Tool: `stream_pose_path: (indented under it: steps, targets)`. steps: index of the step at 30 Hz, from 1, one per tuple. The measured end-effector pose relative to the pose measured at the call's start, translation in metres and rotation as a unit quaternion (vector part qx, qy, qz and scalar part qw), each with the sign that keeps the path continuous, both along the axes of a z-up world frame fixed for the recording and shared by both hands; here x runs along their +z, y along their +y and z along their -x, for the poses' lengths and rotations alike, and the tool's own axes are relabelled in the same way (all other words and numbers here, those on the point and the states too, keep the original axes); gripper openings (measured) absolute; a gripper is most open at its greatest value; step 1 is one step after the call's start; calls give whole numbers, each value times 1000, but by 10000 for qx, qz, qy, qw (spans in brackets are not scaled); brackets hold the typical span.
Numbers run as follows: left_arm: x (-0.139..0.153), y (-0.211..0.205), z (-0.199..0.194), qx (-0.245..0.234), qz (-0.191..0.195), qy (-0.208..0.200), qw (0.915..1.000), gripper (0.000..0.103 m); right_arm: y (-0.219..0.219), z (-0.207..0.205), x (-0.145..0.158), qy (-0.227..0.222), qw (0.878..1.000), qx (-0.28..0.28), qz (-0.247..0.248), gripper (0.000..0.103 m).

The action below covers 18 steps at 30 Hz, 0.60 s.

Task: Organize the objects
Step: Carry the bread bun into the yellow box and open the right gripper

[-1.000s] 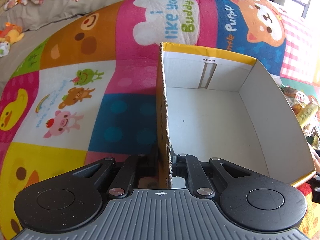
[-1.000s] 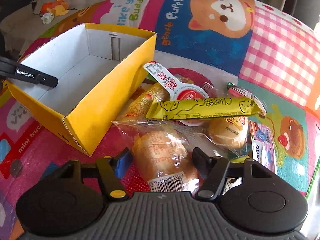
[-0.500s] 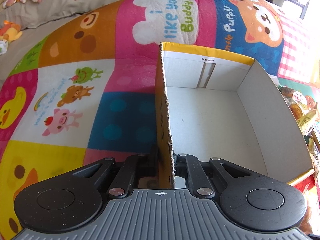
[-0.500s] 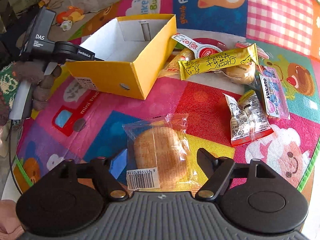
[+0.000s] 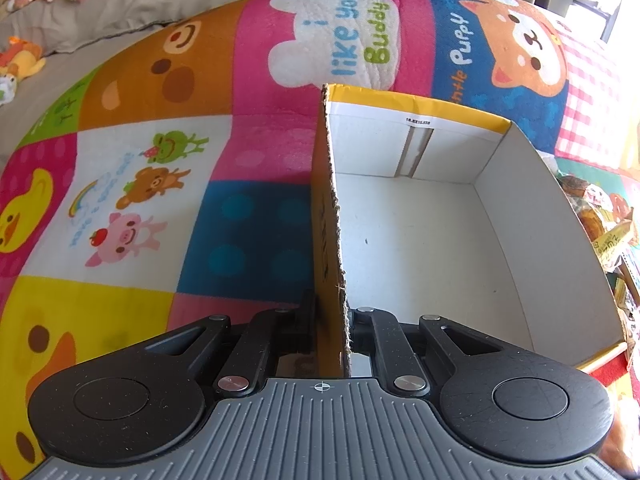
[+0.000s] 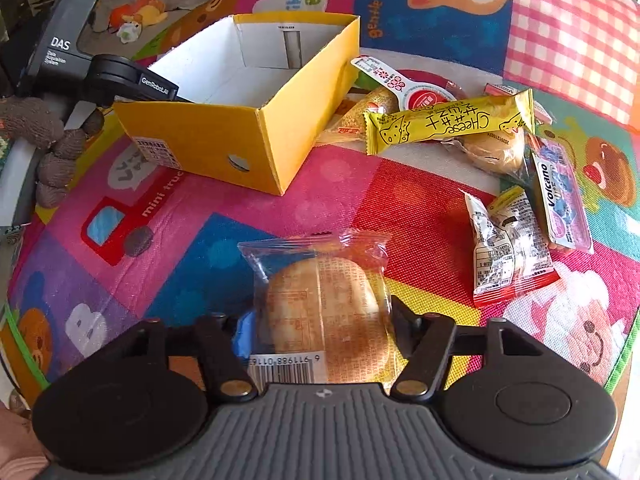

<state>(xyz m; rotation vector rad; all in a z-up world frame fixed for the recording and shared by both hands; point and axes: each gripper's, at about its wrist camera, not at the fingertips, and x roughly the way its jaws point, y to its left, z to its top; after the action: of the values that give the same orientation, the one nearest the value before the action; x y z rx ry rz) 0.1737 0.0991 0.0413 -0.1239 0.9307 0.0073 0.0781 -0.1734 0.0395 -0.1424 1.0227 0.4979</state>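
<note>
A yellow cardboard box [image 6: 248,92] with a white empty inside stands on the cartoon play mat. My left gripper [image 5: 330,320] is shut on the box's left wall [image 5: 326,216]; it also shows in the right wrist view [image 6: 120,80] at the box's left corner. My right gripper [image 6: 320,320] is shut on a bread bun in a clear wrapper [image 6: 320,304], held above the mat in front of the box. More snacks lie right of the box: a yellow cheese bar [image 6: 448,122], a wrapped bun [image 6: 492,150], a Volcano packet [image 6: 560,196] and a white-red packet [image 6: 504,248].
The colourful play mat [image 5: 132,200] spreads around the box. Soft toys [image 6: 140,16] and clothes lie on the grey bedding at the back left. A hand in a brown knit glove [image 6: 52,148] holds the left gripper.
My right gripper has lifted and pulled back from the snack pile with the bun, and the view is higher now. The left gripper and the box have barely moved.
</note>
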Motion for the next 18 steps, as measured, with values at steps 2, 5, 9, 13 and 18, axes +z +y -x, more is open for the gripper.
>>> stream_pose_path:
  steps: [2,5,9,13,18]
  targets:
    - [0,0,0,9,11,-17,10000,10,-4,2,12,315,9979,99,-556,59]
    - [0,0,0,4,30,-30,10000,10,2,10,39,282,9947,271,-950,59]
    - [-1,1,0,6,64,-43,10000,10,17,13,85,-306,9930,428,-1057,59]
    - [-1,1,0,36,109,-55,9999,10,36,-2,124,-942,9891,488,-1025,59]
    - [-1,3,1,72,204,-65,9997,11,62,-41,145,-1284,9860,287,-1021,59]
